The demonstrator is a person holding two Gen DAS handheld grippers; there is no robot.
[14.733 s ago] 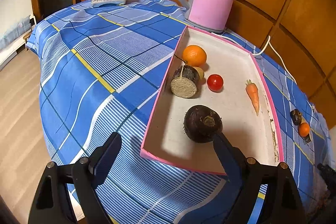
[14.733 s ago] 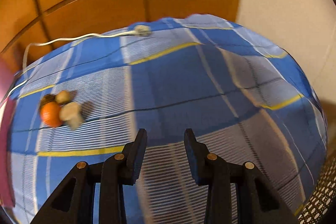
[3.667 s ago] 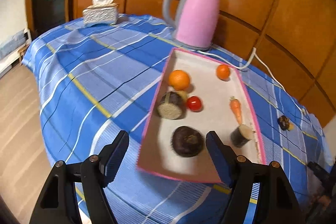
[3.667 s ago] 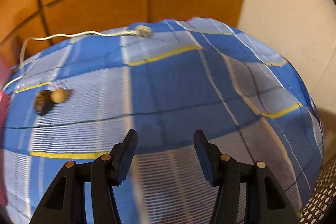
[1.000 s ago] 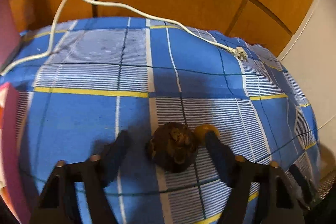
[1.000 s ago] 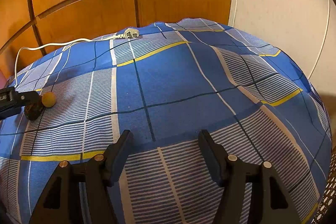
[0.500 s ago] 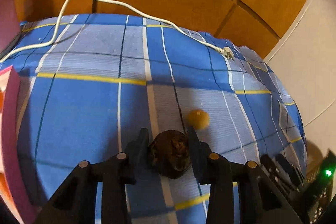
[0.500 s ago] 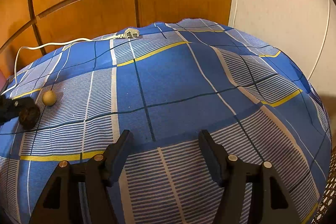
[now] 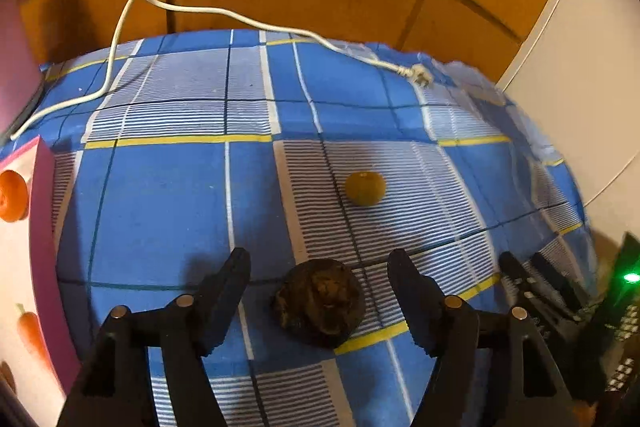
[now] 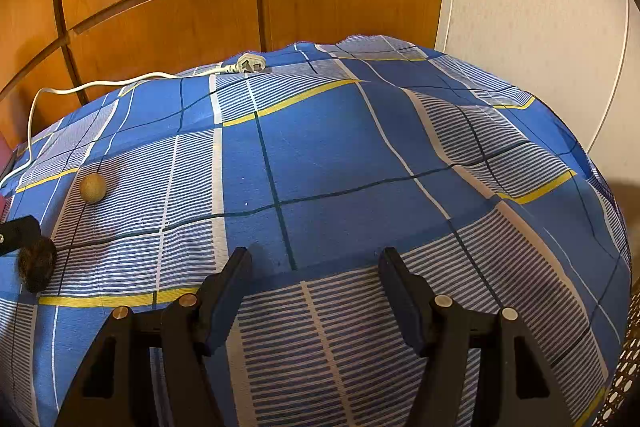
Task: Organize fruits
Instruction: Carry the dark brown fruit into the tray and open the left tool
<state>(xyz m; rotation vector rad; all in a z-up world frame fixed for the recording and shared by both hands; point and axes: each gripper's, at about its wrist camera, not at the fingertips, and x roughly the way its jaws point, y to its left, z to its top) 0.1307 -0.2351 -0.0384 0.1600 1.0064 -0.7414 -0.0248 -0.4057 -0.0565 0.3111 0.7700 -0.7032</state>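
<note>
Two fruits lie on my bench's checked cloth (image 9: 160, 211), right of the pink tray (image 9: 42, 227): the dark fruit (image 9: 319, 301) between my left gripper (image 9: 319, 269)'s opening jaws, untouched; the tan fruit (image 9: 365, 188) toward the far edge; my right gripper (image 10: 315, 269) gapes empty

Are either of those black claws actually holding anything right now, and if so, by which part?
Nothing is held. The left claw is opening, its fingers clear of the dark round fruit lying on the tablecloth between them. The right claw is open and empty.

No lettering, labels, brand marks or numbers can be read on any surface in either wrist view.
</note>
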